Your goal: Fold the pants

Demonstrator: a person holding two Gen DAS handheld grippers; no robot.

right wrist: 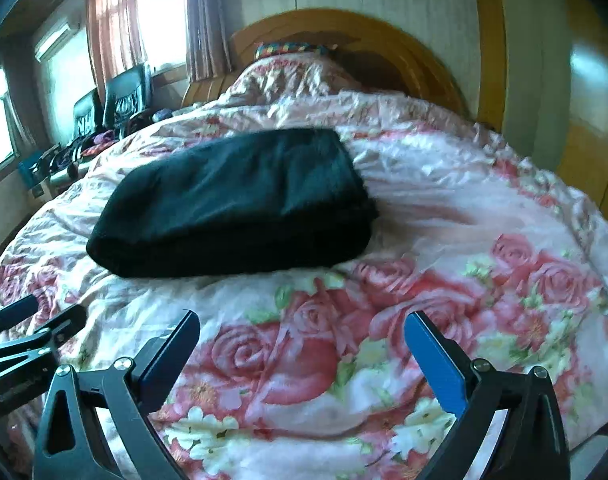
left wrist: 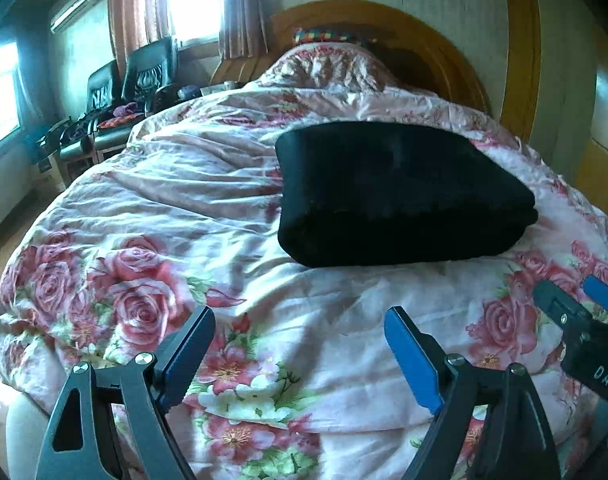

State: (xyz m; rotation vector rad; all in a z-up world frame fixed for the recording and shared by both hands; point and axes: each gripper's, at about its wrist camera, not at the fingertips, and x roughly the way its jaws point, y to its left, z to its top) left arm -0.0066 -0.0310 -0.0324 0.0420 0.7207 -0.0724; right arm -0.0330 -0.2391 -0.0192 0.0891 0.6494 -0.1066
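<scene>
The black pants (left wrist: 399, 192) lie folded into a thick rectangular bundle on the floral bedspread (left wrist: 184, 208). They also show in the right wrist view (right wrist: 236, 204). My left gripper (left wrist: 300, 332) is open and empty, held above the bedspread short of the pants' near edge. My right gripper (right wrist: 302, 336) is open and empty, to the right of the left one and also short of the pants. The right gripper's tip shows at the right edge of the left wrist view (left wrist: 575, 308), and the left gripper shows at the left edge of the right wrist view (right wrist: 32, 320).
A wooden headboard (left wrist: 383, 24) and a pillow mound under the bedspread (left wrist: 323, 68) stand at the far end. Black chairs with clutter (left wrist: 120, 92) line the left wall under curtained windows (left wrist: 192, 0). A wooden wardrobe (left wrist: 599, 152) stands at the right.
</scene>
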